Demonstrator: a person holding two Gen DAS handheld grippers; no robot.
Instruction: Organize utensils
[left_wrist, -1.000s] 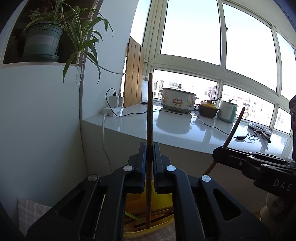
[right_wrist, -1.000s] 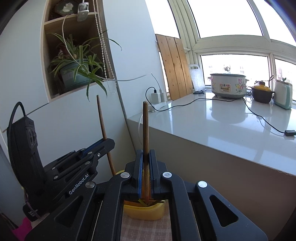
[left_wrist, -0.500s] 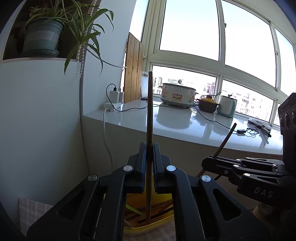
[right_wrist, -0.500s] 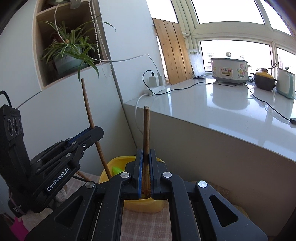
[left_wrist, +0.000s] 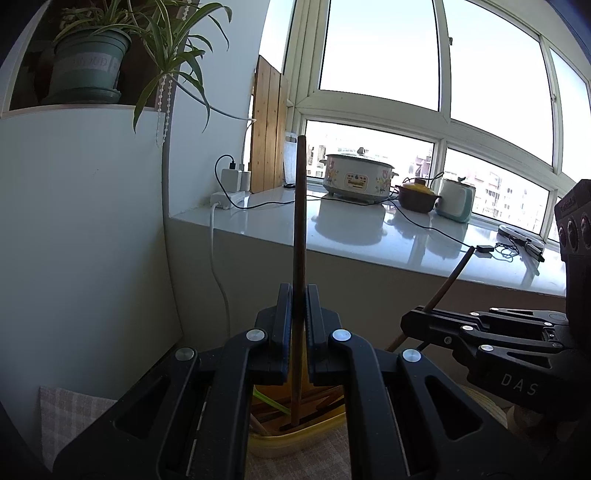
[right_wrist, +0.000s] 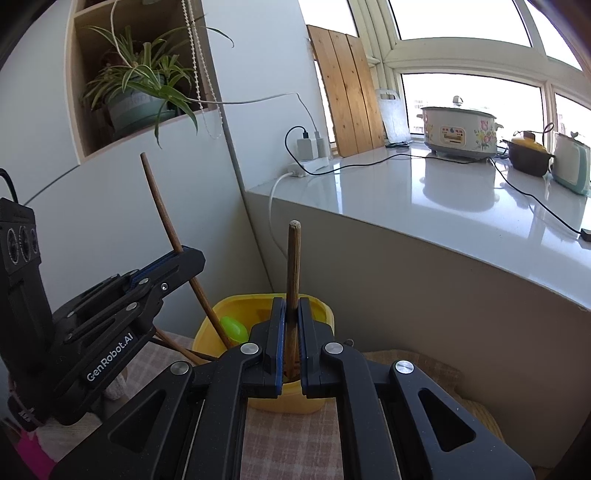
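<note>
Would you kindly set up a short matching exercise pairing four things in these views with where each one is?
Things:
1. yellow container
2. potted plant
3. floral cooker
4. chopstick in the right gripper

Places:
A. on the white counter by the window
B. upright, lower end inside the container
C. in the wall niche
D. on the checked cloth

Pairs: 1-D, 2-C, 3-A, 4-B

Matte black left gripper and right gripper, silver screws, blue pads.
</note>
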